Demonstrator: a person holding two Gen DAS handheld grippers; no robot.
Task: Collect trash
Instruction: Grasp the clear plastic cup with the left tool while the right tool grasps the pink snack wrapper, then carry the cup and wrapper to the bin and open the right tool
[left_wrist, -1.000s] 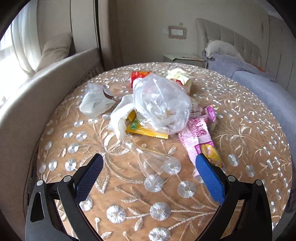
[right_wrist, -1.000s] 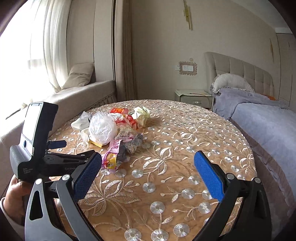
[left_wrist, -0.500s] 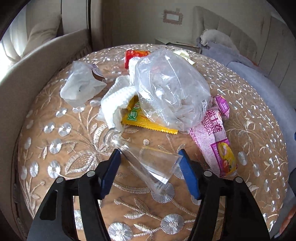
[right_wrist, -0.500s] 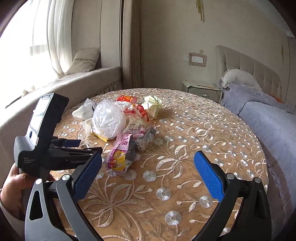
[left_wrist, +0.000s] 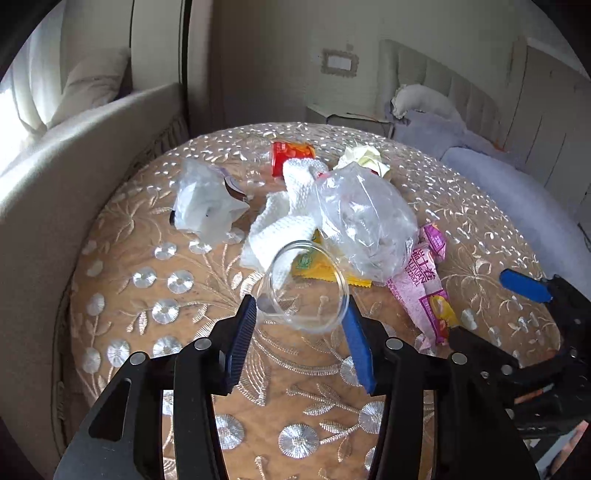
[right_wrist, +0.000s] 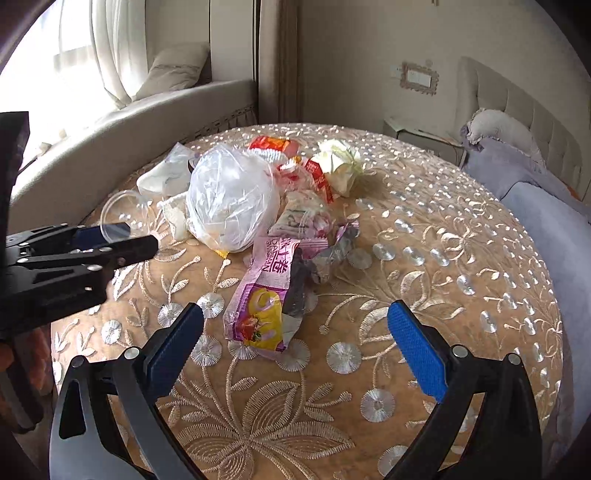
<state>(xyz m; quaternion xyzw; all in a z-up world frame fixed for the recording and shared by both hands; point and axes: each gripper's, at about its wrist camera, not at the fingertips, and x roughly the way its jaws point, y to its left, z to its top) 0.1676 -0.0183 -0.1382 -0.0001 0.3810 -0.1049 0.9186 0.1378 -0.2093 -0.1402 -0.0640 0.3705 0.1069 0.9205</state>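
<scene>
My left gripper (left_wrist: 301, 325) is shut on a clear plastic cup (left_wrist: 308, 286) and holds it above the round table, mouth facing away; the cup also shows in the right wrist view (right_wrist: 123, 218). A pile of trash lies beyond it: a clear plastic bag (left_wrist: 364, 225), a white paper towel (left_wrist: 286, 221), a yellow wrapper (left_wrist: 317, 267), a pink snack wrapper (left_wrist: 424, 291) and a crumpled white bag (left_wrist: 205, 205). My right gripper (right_wrist: 295, 343) is open and empty, just short of the pink snack wrapper (right_wrist: 267, 295).
The round table (right_wrist: 424, 258) has a gold embroidered cloth. A red wrapper (left_wrist: 291, 155) and crumpled cream paper (right_wrist: 341, 166) lie at the far side. A window bench (right_wrist: 129, 125) curves along the left. A bed (right_wrist: 535, 192) stands on the right.
My left gripper closed on the clear cup and lifted it off the table, turning its mouth away. My right gripper moved closer to the pink wrapper and stayed open.
</scene>
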